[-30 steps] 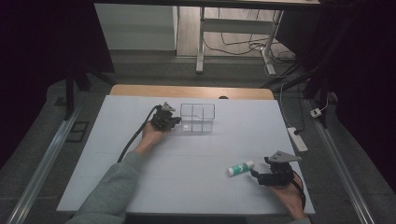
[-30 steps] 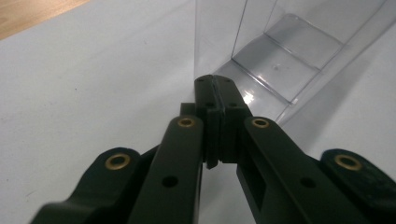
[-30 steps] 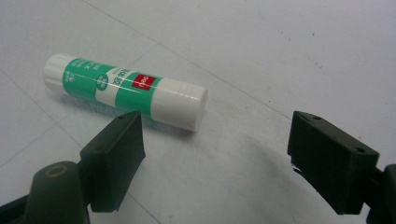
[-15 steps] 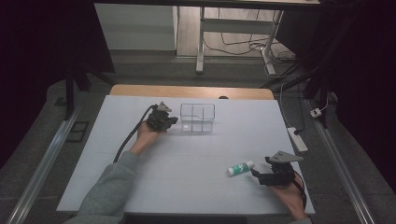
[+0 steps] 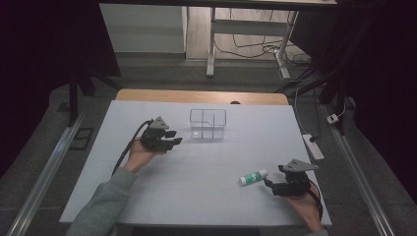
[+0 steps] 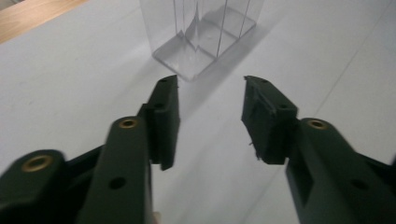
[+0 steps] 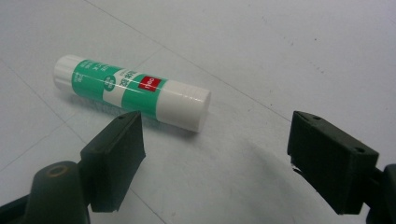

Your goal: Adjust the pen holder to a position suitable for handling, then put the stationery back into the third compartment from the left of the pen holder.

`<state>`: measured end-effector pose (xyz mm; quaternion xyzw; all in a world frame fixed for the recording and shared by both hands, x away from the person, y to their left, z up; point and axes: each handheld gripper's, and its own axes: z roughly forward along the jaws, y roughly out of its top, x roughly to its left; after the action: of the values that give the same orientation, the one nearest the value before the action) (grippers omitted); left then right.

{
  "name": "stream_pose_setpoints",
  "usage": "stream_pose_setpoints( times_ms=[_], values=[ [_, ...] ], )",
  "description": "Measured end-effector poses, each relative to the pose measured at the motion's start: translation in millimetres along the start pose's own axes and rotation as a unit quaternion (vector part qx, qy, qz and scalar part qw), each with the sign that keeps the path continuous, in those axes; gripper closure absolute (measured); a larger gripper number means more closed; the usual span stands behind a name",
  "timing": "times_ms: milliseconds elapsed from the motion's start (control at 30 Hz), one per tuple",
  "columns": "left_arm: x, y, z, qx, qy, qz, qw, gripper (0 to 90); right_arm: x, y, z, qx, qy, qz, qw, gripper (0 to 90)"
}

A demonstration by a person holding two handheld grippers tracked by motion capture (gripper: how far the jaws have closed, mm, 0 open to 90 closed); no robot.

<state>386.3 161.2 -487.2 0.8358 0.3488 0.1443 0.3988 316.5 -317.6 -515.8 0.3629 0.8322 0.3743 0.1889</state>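
The glue stick point(image 5: 253, 177) lay on its side on the white worktop point(image 5: 206, 191), just ahead of the right claw point(image 5: 273, 185) and well apart from the clear divided box point(image 5: 208, 123) standing near the far middle of the worktop. In the right gripper view the right claw's jaws stood wide apart with nothing between them, the glue stick point(image 7: 132, 92) resting just beyond the tips and lying crosswise to them. The left claw point(image 5: 172, 140) hovered just beside the clear divided box point(image 6: 201, 32); its jaws had just been opening, stood partly apart, and held nothing. The likeliest trouble seemed to be the stick's round body: if one jaw met it before the other, it could roll away across the smooth worktop, and a pinch near the cap end might squirt it out sideways. A grip taken across the length would probably be steadier than one on the ends. The box looked light and thin-walled, so a nudge from the left claw or a clumsy drop into a compartment might slide or tip it.
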Motion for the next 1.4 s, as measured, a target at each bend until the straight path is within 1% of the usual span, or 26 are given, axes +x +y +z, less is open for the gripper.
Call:
stream_pose_setpoints(
  times_ms=[100,167,200,333,367,467,500,567,667,800,967,1067,1133,1167,1267,1333,1367,1400],
  values=[
    [-2.8,-12.8,-15.5,0.003,-0.001,-0.012,0.9999,50.0,-0.3,-0.2,-0.9,-0.002,0.0,-0.001,1.0,17.9],
    [-4.0,-24.2,-25.8,0.007,-0.004,-0.028,0.9996,47.0,-0.8,0.1,-2.1,-0.001,0.0,-0.002,1.0,17.8],
    [-5.1,-30.1,-31.2,0.01,-0.001,-0.032,0.9994,45.8,-0.8,0.2,-2.7,-0.001,0.001,-0.003,1.0,17.8],
    [-11.8,-52.4,-50.2,0.008,0.012,-0.046,0.9989,42.7,-1.0,0.5,-5.1,-0.008,0.001,-0.005,1.0,17.8],
    [-13.3,-57.5,-54.2,0.009,0.017,-0.046,0.9987,41.4,-1.2,0.4,-5.2,-0.009,0.002,-0.005,0.9999,17.8],
    [-17.3,-73.5,-65.5,0.001,0.031,-0.061,0.9977,39.0,-1.4,-0.1,-4.5,-0.009,0.005,-0.008,0.9999,17.4],
    [-18.6,-79.0,-68.4,-0.002,0.032,-0.068,0.9972,39.0,-1.2,-0.1,-4.4,-0.009,0.006,-0.009,0.9999,17.4],
    [-21.0,-88.1,-72.7,0.0,0.033,-0.068,0.9972,38.1,-0.8,0.2,-4.5,-0.012,0.007,-0.01,0.9998,17.4],
    [-23.7,-97.4,-78.1,0.004,0.032,-0.066,0.9973,36.5,-0.4,0.6,-4.9,-0.012,0.007,-0.013,0.9998,17.4],
    [-25.9,-103.0,-82.6,0.001,0.032,-0.064,0.9974,35.9,-0.2,0.2,-4.9,-0.015,0.007,-0.015,0.9997,17.1],
    [-28.0,-104.9,-80.4,0.007,0.03,-0.057,0.9979,34.8,0.5,0.8,-4.9,-0.015,0.009,-0.019,0.9997,16.7],
    [-29.2,-106.0,-79.9,0.011,0.028,-0.052,0.9982,34.5,0.9,0.0,-4.6,-0.02,0.003,-0.022,0.9996,16.1],
    [-30.0,-106.5,-80.4,0.011,0.029,-0.048,0.9983,34.5,1.4,-0.5,-3.7,-0.023,-0.007,-0.023,0.9994,16.1],
    [-30.1,-106.7,-80.8,0.011,0.029,-0.047,0.9984,34.5,0.9,-0.2,-2.9,-0.024,-0.004,-0.023,0.9995,16.1],
    [-30.4,-106.8,-81.4,0.011,0.027,-0.046,0.9985,33.9,1.0,3.1,-2.2,-0.021,-0.01,-0.025,0.9994,16.1],
    [-31.0,-106.8,-81.4,0.012,0.025,-0.046,0.9986,33.4,0.2,6.9,-2.7,-0.02,-0.008,-0.027,0.9994,16.5],
    [-31.3,-106.8,-80.9,0.013,0.023,-0.045,0.9986,33.2,-0.2,9.5,-3.5,-0.015,-0.007,-0.027,0.9995,19.0],
    [-31.5,-106.8,-80.6,0.015,0.022,-0.043,0.9987,32.9,-1.1,12.6,-4.3,-0.009,-0.001,-0.026,0.9996,20.6]
  ],
)
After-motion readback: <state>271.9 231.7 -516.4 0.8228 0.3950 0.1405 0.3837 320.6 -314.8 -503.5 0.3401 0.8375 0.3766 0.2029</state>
